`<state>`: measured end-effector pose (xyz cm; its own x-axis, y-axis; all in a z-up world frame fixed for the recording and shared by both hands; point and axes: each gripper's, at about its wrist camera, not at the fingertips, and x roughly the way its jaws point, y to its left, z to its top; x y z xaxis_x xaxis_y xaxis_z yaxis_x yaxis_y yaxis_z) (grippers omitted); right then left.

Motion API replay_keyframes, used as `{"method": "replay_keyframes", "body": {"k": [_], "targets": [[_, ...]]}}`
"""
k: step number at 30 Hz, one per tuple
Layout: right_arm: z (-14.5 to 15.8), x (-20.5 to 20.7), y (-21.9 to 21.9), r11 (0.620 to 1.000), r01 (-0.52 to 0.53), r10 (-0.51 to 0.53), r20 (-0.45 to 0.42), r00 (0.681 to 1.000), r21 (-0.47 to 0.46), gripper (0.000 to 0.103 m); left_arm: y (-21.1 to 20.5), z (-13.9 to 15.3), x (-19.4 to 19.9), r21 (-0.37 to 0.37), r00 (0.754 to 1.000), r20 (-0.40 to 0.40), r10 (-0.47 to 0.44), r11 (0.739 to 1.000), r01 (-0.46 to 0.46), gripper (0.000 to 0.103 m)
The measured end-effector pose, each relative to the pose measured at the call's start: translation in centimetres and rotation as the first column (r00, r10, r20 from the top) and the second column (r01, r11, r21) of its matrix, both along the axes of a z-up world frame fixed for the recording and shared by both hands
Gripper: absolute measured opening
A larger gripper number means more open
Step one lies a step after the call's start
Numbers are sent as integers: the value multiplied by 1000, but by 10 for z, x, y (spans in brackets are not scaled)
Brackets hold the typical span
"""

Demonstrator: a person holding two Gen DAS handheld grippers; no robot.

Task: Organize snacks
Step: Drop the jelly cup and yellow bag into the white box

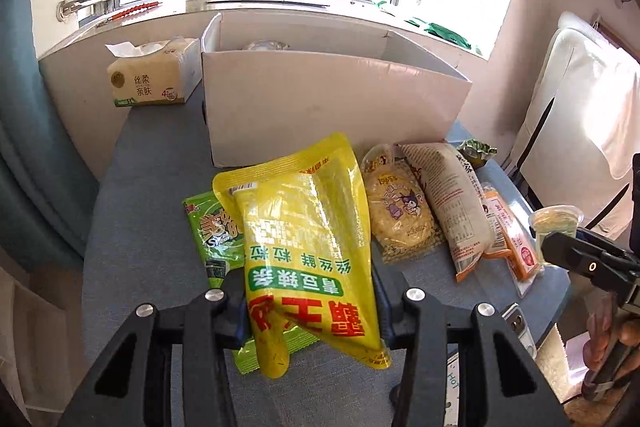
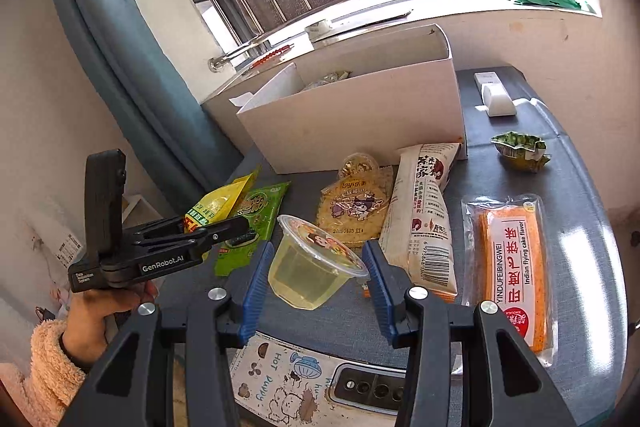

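Note:
My left gripper (image 1: 312, 307) is shut on a yellow snack bag (image 1: 308, 247) and holds it tilted above a green snack packet (image 1: 212, 231). My right gripper (image 2: 316, 279) is open around a clear jelly cup (image 2: 312, 263), with its blue pads (image 2: 256, 287) a little off the cup's sides. The open white cardboard box (image 1: 328, 99) stands behind the snacks; it also shows in the right wrist view (image 2: 360, 115). The left gripper also shows in the right wrist view (image 2: 240, 225), closed on the yellow bag (image 2: 216, 203).
On the blue-grey table (image 2: 580, 207) lie a Lay's chips bag (image 2: 356, 207), a white long packet (image 2: 424, 219), an orange cake packet (image 2: 512, 267) and a small green wrapper (image 2: 520, 147). A tissue pack (image 1: 152, 75) stands left of the box. A phone (image 2: 368, 387) lies at the near edge.

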<state>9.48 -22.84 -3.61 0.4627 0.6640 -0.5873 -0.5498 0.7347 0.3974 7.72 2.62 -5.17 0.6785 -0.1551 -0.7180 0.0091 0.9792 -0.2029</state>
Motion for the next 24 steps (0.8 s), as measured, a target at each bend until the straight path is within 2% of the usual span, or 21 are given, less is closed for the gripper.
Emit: {"method": "replay_keyframes", "body": {"k": [3, 4, 7, 10, 12, 15, 18, 21, 23, 24], "targets": [[9, 13, 2, 999, -8, 8, -1, 1000, 32, 50, 12, 26, 3, -75, 998, 67, 14, 997, -9, 50], [14, 19, 3, 999, -12, 12, 3, 1000, 43, 50, 13, 36, 7, -80, 996, 87, 13, 997, -6, 50], [30, 45, 11, 999, -15, 14, 21, 1000, 50, 50, 15, 61, 25, -60, 990, 137, 21, 998, -13, 50], [48, 79, 20, 999, 9, -10, 41, 999, 40, 50, 16, 82, 59, -49, 984, 178, 7, 999, 2, 51], [63, 105, 25, 997, 22, -25, 45, 999, 68, 50, 14, 93, 82, -39, 981, 195, -6, 999, 14, 51], [81, 148, 38, 997, 54, -57, 57, 997, 49, 50, 10, 105, 129, -10, 981, 191, -21, 1000, 24, 51], [86, 186, 44, 993, 62, -66, 40, 997, 97, 51, 7, 107, 171, 22, 982, 185, -45, 999, 41, 51], [84, 212, 50, 994, 97, -98, 16, 995, 48, 51, 4, 101, 202, 32, 986, 151, -71, 997, 67, 52], [81, 222, 52, 995, 101, -101, 8, 995, 26, 52, 4, 96, 216, 22, 988, 130, -84, 996, 82, 63], [78, 226, 53, 995, 97, -97, -3, 995, 19, 56, 1, 92, 222, 29, 989, 122, -86, 996, 83, 79]]}}
